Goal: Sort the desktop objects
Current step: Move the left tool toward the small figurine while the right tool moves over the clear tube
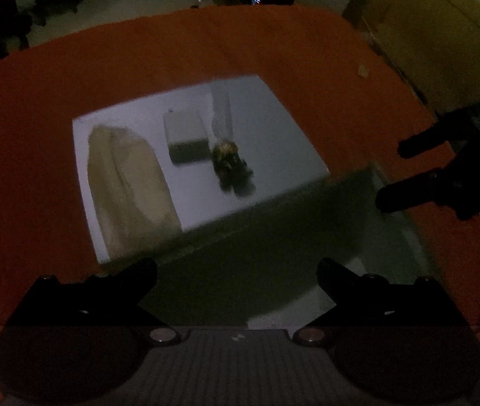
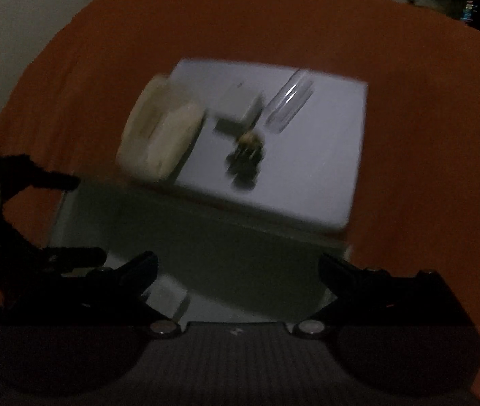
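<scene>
Evidently nothing is picked yet: both the left gripper (image 1: 236, 275) and right gripper (image 2: 238, 270) hover wide open and empty before the white sheet (image 1: 274, 128), so next comes reaching for the small figure (image 1: 231, 164) lying mid-sheet.

A clear tube (image 2: 289, 103) lies on the white sheet (image 2: 324, 169) beside a small figurine (image 2: 246, 155).

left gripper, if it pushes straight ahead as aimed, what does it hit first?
Probably the dark tray right ahead of the open left gripper, before the white sheet beyond; depth is unclear in this dim view.
</scene>
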